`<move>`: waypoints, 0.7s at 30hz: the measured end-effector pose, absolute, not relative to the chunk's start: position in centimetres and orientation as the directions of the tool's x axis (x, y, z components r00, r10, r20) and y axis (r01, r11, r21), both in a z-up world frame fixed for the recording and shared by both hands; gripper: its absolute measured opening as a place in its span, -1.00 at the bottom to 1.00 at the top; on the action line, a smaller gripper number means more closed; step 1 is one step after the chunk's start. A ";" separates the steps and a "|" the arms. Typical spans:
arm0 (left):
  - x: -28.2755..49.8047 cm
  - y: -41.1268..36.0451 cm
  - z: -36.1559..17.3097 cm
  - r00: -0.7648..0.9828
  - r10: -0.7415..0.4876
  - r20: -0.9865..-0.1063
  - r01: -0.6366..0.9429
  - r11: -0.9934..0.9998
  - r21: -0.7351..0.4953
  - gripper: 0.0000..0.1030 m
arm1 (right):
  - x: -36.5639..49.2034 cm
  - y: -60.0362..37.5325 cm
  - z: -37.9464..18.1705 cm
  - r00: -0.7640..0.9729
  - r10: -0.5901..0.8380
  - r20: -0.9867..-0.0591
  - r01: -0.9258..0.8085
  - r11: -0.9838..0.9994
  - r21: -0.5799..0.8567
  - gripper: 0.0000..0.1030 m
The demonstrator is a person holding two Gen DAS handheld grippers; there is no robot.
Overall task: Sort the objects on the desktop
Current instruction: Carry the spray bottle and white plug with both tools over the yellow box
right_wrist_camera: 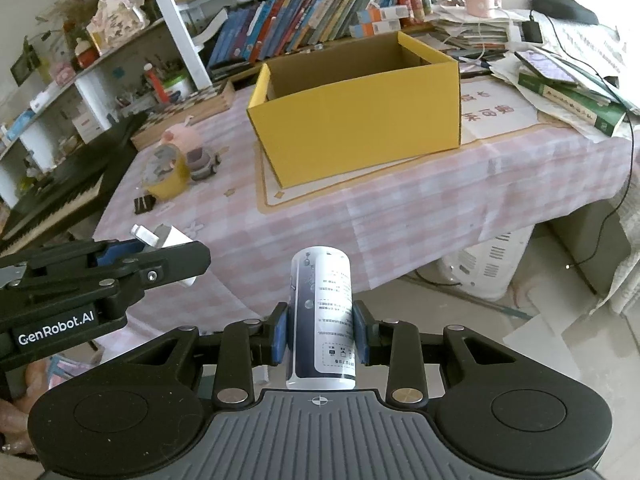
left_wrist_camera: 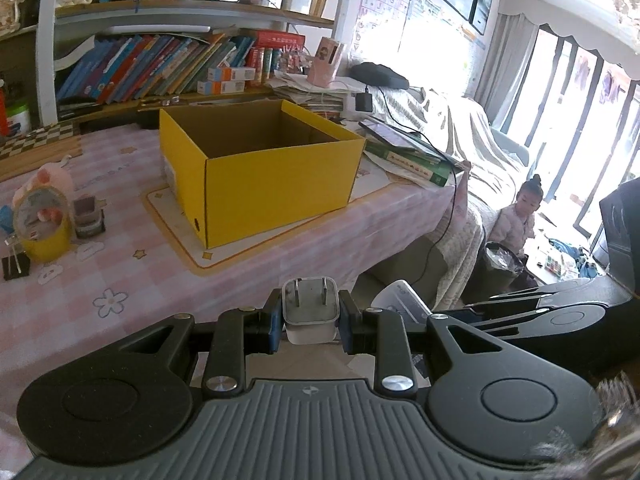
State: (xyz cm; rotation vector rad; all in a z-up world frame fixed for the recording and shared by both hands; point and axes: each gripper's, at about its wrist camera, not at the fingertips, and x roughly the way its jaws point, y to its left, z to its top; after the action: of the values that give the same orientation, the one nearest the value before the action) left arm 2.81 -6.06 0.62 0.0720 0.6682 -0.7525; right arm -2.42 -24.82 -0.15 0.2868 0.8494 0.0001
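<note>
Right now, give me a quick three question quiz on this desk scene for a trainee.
1. True or false: the left gripper is shut on the white plug adapter.
2. What does the right gripper hold? A) toy car B) white cylindrical bottle C) green book
3. Fill in: the open box on the table is coloured ____.

Key: 1 true; 2 B; 3 yellow.

Shelving: crowded wooden bookshelves [left_wrist_camera: 160,64] behind the table.
Table: pink checked tablecloth [right_wrist_camera: 400,208].
Seating: sofa under pale patterned throw [left_wrist_camera: 460,128].
Light: bright daylight through tall windows [left_wrist_camera: 568,92].
</note>
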 end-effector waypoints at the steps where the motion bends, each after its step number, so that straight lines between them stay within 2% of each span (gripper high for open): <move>1: 2.9 -6.3 0.6 0.534 -0.610 -0.585 0.654 0.737 -0.171 -0.51 | -2.3 -25.0 -0.2 0.662 0.114 -0.741 0.114 0.962 0.249 -0.36; 21: 6.1 -10.7 0.6 0.517 -0.619 -0.591 0.667 0.724 -0.174 -0.51 | 1.2 -28.9 -0.1 0.648 0.117 -0.753 0.110 0.963 0.245 -0.36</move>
State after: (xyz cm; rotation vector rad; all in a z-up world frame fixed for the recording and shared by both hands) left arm 6.11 -10.68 0.61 0.0784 0.6775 -0.7724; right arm 1.24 -28.87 -0.11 0.2811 0.8689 0.0039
